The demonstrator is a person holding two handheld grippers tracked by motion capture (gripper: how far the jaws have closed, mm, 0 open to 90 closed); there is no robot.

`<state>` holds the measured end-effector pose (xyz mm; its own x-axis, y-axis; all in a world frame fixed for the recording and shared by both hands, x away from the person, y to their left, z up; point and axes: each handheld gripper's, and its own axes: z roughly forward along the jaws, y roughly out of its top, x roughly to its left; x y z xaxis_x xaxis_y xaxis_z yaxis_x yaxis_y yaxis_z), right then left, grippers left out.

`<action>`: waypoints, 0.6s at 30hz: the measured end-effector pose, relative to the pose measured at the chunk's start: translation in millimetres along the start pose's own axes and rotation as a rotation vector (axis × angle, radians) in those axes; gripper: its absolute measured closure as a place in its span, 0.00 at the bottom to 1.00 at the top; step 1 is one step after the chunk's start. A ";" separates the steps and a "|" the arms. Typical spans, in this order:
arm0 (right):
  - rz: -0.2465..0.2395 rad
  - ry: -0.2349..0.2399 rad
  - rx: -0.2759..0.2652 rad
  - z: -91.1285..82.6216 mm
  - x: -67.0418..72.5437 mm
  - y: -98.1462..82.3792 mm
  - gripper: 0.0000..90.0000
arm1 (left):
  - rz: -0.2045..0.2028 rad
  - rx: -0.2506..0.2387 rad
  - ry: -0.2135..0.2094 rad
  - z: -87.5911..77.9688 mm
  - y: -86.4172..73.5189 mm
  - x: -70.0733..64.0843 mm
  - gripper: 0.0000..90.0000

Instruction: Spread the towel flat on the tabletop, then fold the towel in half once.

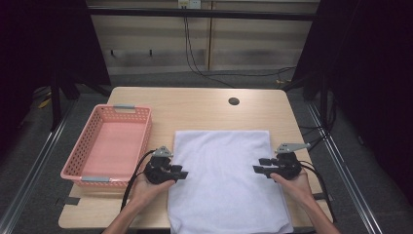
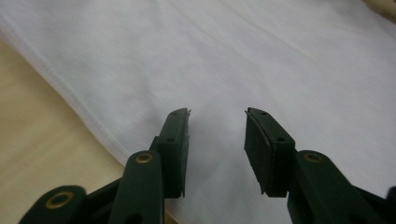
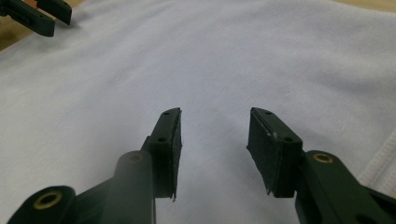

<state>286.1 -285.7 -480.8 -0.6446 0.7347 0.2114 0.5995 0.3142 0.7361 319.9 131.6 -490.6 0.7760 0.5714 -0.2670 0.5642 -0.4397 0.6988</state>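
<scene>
Both hand-held grippers, left [image 1: 183,174] and right [image 1: 258,169], hang over the white towel [image 1: 225,180] with jaws spread and nothing between them. That towel lies flat on the tabletop [image 1: 195,105], just beside the pink basket [image 1: 83,151]. A pinch too high could miss the cloth, or grab it unevenly and bunch it up.

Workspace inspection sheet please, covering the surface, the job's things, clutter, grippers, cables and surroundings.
Surface: wooden table, round hole near far edge.
Job's things: white towel spread flat; empty pink basket to its left.
Clutter: nothing seen.
Grippers: left gripper and right gripper open over the towel's side edges, nothing between the jaws.
Cables: black cable trails from the left gripper.
Surroundings: grey floor, wall cables.
</scene>
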 end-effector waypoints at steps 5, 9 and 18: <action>0.015 -0.020 0.027 21.1 -14.0 9.7 0.59 | 0.011 0.009 0.070 12.6 9.2 6.7 0.63; 0.004 -0.065 0.047 30.9 -20.9 11.7 0.59 | -0.006 0.001 0.062 16.5 8.2 12.7 0.63; -0.015 -0.051 0.089 23.3 -9.8 -1.5 0.59 | 0.042 0.009 0.034 8.8 -5.5 -1.7 0.67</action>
<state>302.6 -279.3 -498.9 -0.6302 0.7583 0.1667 0.6312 0.3754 0.6787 318.0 127.0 -499.8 0.7888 0.5758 -0.2149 0.5344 -0.4700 0.7025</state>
